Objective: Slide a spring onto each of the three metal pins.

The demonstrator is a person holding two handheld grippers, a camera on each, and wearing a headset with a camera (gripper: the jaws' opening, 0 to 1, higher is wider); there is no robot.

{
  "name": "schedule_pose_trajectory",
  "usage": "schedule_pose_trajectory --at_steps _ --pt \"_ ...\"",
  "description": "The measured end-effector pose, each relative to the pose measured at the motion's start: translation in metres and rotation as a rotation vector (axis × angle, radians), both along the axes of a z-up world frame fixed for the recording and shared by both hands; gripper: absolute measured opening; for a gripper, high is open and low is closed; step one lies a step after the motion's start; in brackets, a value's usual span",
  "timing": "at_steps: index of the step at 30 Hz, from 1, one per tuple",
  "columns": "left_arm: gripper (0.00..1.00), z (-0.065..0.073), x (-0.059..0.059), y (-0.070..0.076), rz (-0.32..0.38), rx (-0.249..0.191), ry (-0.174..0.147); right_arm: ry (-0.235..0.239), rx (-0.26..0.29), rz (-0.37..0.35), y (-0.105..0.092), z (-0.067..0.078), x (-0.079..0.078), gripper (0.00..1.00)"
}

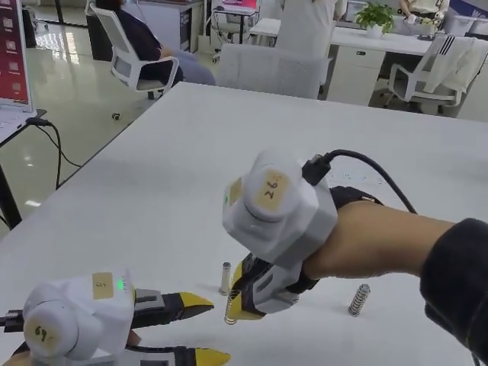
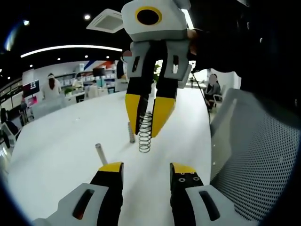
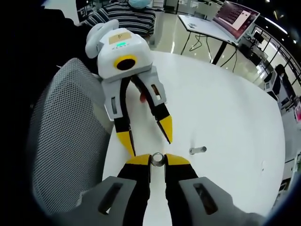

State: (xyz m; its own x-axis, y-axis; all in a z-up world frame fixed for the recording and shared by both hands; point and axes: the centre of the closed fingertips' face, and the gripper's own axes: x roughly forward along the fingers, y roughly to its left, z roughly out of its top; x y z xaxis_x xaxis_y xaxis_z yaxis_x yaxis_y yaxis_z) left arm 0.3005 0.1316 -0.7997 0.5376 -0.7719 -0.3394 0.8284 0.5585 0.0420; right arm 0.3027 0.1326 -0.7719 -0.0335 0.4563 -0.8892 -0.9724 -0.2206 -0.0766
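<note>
1. Springs: the held spring [image 2: 145,141] hangs upright, pinched between the yellow tips of the right claw [image 2: 148,129], its lower end close above the white desk [image 2: 56,155]. A loose spring [image 1: 358,300] lies on the desk, off to the right.
2. Pins: one pin [image 2: 131,133] stands just beside the held spring. A second pin [image 2: 100,153] stands nearer the left claw [image 2: 146,168].
3. Left claw: spread wide, gripping nothing, low over the desk and pointing toward the right claw.
</note>
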Motion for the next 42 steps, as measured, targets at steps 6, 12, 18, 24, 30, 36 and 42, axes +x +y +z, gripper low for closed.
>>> schedule_pose_trajectory --at_steps 6,12,18,24,30,36,42 --pt "0.44 -0.002 0.002 0.004 0.031 -0.013 0.017 -0.014 0.007 -0.022 -0.002 0.007 0.012 0.08" --pt "0.50 -0.005 0.003 0.008 0.055 -0.023 0.025 -0.031 0.010 -0.031 -0.001 0.013 0.021 0.08" --pt "0.55 -0.005 0.004 0.010 0.074 -0.035 0.032 -0.049 0.016 -0.041 0.001 0.018 0.033 0.08" --pt "0.59 -0.006 0.004 0.012 0.087 -0.046 0.041 -0.070 0.043 -0.067 0.009 0.025 0.051 0.08" --pt "0.62 -0.007 0.004 0.014 0.096 -0.052 0.051 -0.078 0.074 -0.101 0.021 0.028 0.070 0.08" --pt "0.63 -0.006 0.005 0.016 0.106 -0.065 0.054 -0.059 0.058 -0.119 0.024 0.017 0.079 0.08" --pt "0.64 -0.007 0.005 0.017 0.105 -0.063 0.055 -0.038 0.039 -0.128 0.026 0.006 0.081 0.08"
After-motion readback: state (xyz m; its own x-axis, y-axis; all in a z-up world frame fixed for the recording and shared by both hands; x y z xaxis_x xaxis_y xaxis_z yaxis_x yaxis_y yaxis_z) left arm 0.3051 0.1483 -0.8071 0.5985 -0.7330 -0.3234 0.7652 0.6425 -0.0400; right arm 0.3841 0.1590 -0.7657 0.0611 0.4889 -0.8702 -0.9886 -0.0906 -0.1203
